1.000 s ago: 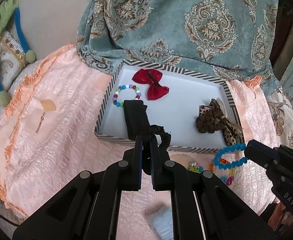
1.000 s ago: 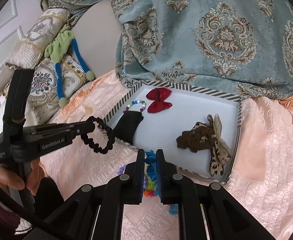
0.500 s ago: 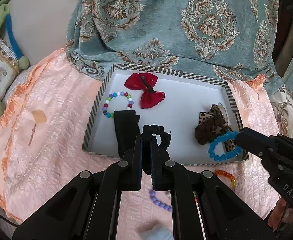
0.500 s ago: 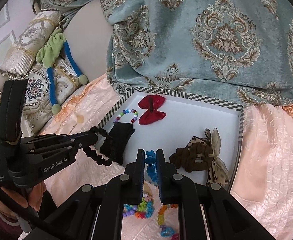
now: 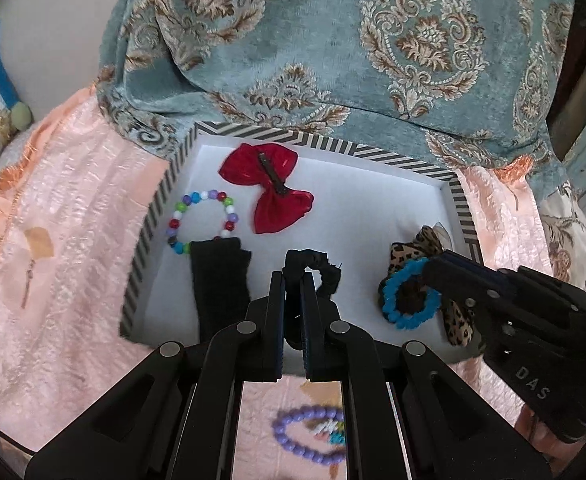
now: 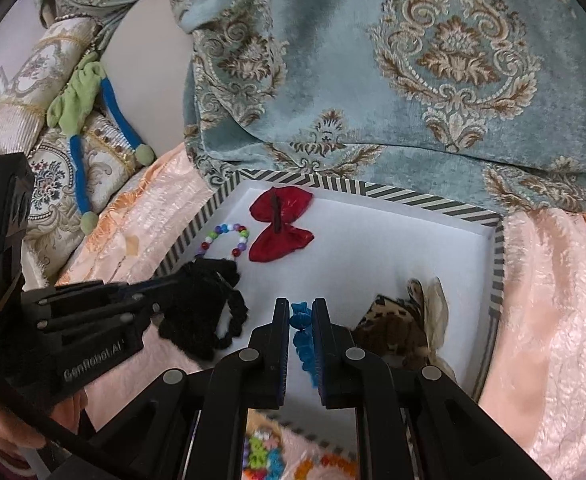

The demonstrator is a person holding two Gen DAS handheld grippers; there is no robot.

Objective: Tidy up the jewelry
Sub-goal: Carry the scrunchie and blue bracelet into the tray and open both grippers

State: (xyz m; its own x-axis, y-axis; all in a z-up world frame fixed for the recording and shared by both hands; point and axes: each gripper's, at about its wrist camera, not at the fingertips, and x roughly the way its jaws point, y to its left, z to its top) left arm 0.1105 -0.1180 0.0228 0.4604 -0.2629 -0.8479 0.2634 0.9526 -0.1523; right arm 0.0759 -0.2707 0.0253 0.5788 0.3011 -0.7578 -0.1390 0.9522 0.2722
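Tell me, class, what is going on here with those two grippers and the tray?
A person is sorting accessories into a striped tray. The left gripper is shut on a black scrunchie over the tray, and the right gripper is shut on a blue bracelet. A red bow and beaded bracelet lie inside.
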